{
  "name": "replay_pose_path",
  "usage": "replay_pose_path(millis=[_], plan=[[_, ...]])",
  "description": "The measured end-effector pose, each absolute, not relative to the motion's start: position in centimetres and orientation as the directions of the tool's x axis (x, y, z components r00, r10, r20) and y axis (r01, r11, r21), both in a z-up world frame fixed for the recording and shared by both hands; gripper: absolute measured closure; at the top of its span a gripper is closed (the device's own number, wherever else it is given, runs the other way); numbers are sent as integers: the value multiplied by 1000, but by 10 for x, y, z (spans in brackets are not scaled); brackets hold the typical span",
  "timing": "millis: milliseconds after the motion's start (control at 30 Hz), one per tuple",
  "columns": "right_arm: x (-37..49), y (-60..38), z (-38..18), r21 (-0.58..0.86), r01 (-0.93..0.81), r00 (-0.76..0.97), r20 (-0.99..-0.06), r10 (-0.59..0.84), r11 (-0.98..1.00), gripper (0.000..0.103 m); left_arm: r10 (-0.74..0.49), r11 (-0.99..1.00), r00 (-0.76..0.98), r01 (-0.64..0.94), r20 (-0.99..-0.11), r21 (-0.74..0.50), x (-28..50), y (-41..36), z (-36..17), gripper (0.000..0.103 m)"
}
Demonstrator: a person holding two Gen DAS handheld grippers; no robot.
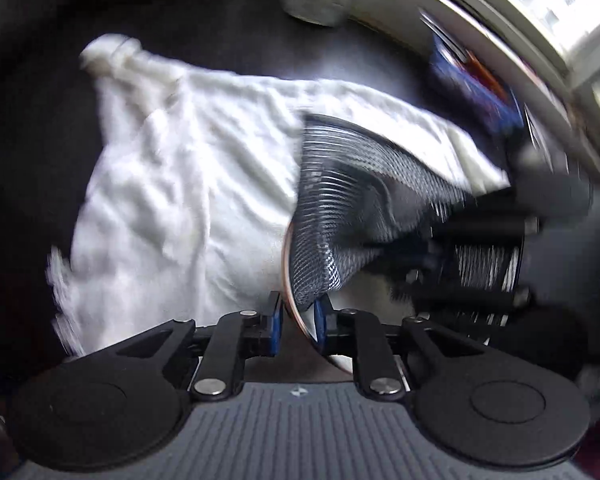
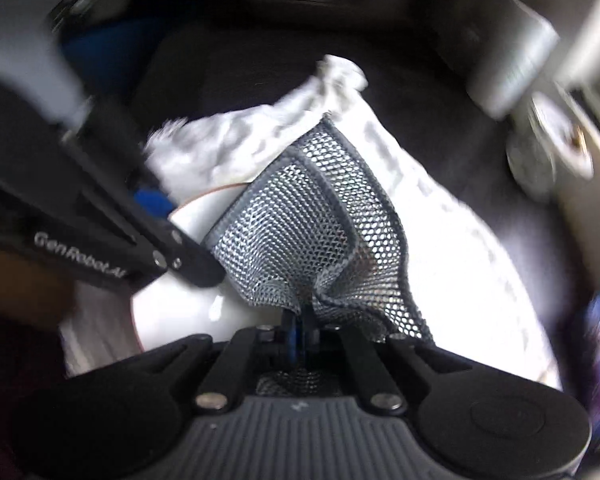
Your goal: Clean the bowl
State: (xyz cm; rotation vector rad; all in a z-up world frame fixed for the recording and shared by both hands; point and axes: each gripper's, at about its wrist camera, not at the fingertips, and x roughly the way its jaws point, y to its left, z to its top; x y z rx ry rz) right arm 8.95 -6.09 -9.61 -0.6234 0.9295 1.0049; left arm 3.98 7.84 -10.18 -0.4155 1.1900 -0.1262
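We grip bowl (image 1: 300, 322) rim in left gripper (image 1: 296, 320); glazed, slippery, fragile. Right gripper (image 2: 300, 334) pinches soft mesh cloth (image 2: 320, 224) near bowl, over white towel (image 1: 172, 184).

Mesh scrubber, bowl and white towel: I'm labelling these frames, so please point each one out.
Mesh scrubber (image 2: 320, 216): right wrist view, middle of its netting.
Bowl (image 2: 172, 312): right wrist view, white outer wall.
White towel (image 1: 172, 184): left wrist view, flat centre.

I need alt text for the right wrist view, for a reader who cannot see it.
The right gripper pinches a grey mesh cloth against a white bowl. The left gripper holds the bowl's rim. A white towel lies beneath on a dark surface.
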Motion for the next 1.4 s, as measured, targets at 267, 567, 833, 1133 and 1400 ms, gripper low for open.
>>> replay_pose_path(millis=[267, 567, 833, 1133, 1400], plan=[[94, -60, -98, 149, -794, 165, -880, 445, 589, 99, -431, 686, 364, -462, -826, -562, 23, 102, -120, 88], [70, -59, -100, 11, -874, 221, -880, 419, 485, 100, -331, 894, 288, -208, -899, -396, 36, 75, -105, 83], [88, -53, -98, -142, -942, 265, -873, 410, 305, 102, -158, 956, 325, 288, -932, -61, 56, 50, -87, 84], [89, -55, -103, -18, -890, 231, -879, 416, 456, 102, -233, 972, 339, 41, -912, -233, 47, 64, -94, 85], [87, -60, -104, 108, -831, 174, -881, 439, 545, 101, -388, 812, 316, -326, -865, -484, 29, 83, -121, 85]])
